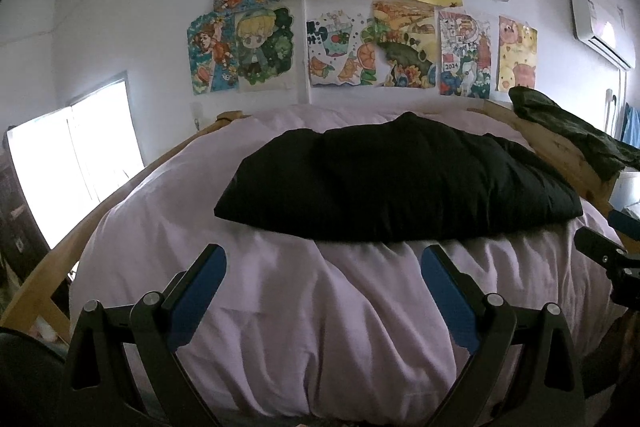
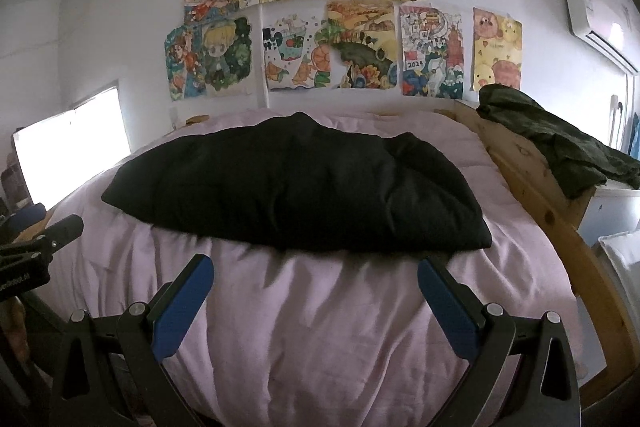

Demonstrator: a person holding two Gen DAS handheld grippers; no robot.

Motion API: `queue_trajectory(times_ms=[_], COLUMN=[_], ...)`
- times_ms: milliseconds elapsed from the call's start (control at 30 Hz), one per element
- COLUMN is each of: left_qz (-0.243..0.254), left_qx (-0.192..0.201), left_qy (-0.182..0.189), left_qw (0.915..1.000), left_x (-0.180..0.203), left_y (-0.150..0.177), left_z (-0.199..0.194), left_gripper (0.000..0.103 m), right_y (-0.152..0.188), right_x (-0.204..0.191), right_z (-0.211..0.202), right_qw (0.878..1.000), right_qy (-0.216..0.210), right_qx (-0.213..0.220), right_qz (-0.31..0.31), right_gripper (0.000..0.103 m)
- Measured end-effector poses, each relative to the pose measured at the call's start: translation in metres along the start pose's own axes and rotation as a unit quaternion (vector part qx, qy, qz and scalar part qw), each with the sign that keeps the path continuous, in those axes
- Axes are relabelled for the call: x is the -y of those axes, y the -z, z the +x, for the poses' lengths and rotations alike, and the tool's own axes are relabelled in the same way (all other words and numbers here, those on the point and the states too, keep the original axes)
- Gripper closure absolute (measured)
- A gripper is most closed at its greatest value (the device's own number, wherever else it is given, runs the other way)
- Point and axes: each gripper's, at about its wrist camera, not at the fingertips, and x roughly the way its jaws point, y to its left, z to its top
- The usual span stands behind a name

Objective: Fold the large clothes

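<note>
A black garment (image 1: 392, 183) lies folded into a thick, wide bundle across the middle of a bed covered in pale pink bedding (image 1: 320, 307). It also fills the centre of the right wrist view as the black garment (image 2: 296, 187). My left gripper (image 1: 324, 259) hovers open over the pink bedding just short of the garment's near edge, nothing between its blue pads. My right gripper (image 2: 316, 271) is likewise open and empty, close to the same near edge on the pink bedding (image 2: 312, 327). Each gripper shows at the other view's side edge.
A wooden bed frame (image 2: 560, 227) runs along the right side, with a dark green garment (image 2: 552, 139) draped over its far end. Colourful drawings (image 1: 360, 15) cover the white wall behind. A bright window (image 1: 76, 163) is at left, an air conditioner (image 1: 600, 31) at upper right.
</note>
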Motion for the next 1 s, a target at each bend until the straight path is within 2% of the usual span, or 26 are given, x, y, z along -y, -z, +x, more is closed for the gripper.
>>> queue_trajectory(times_ms=[1000], left_qz=[0.01], left_qx=[-0.008], left_qy=[-0.005], left_qw=[0.9999], left_x=[-0.0013], left_y=[0.0032], left_z=[0.007], left_gripper=[0.007], right_y=[-0.0006], right_x=[0.0027], right_z=[0.001], right_qw=[1.0], right_qy=[0.002], right_qx=[0.002], right_qz=[0.004], right_gripper=[0.0])
